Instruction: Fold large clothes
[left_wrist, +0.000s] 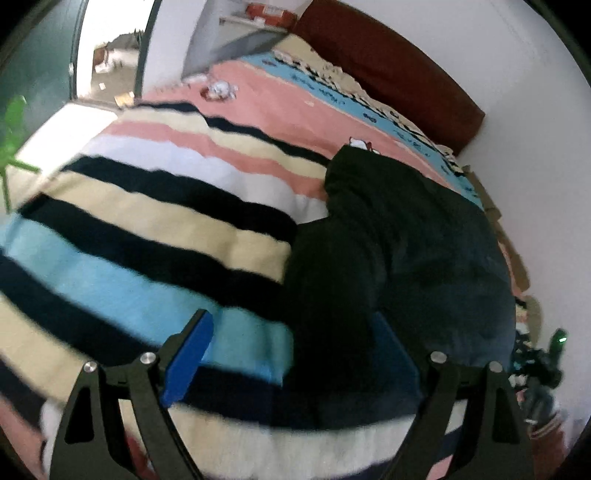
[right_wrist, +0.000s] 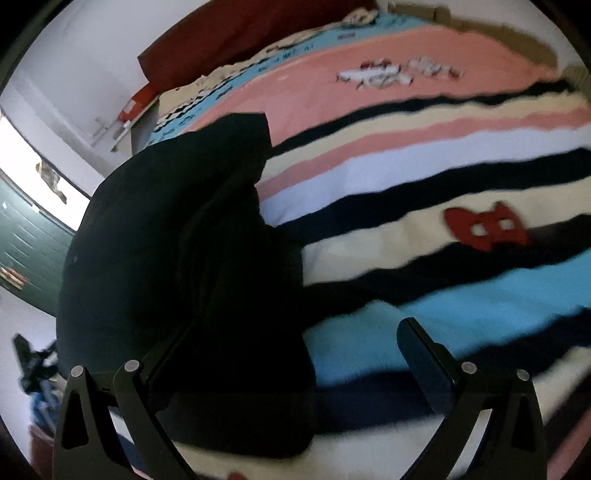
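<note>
A large dark navy garment (left_wrist: 399, 251) lies folded lengthwise on a striped blanket (left_wrist: 155, 206) that covers the bed. In the left wrist view it fills the right half. My left gripper (left_wrist: 295, 350) is open, low over the garment's near edge, with its right blue pad over the dark cloth and its left pad over the blanket. In the right wrist view the garment (right_wrist: 177, 258) fills the left half. My right gripper (right_wrist: 291, 354) is open, its left finger over the cloth, its right finger over the blanket (right_wrist: 424, 206). Neither holds anything.
A dark red headboard (left_wrist: 399, 70) runs along the white wall at the far side of the bed. A doorway (left_wrist: 110, 48) and a green door stand at the far left. Clutter lies on the floor by the bed (left_wrist: 535, 365). A red bow motif (right_wrist: 487, 229) is on the blanket.
</note>
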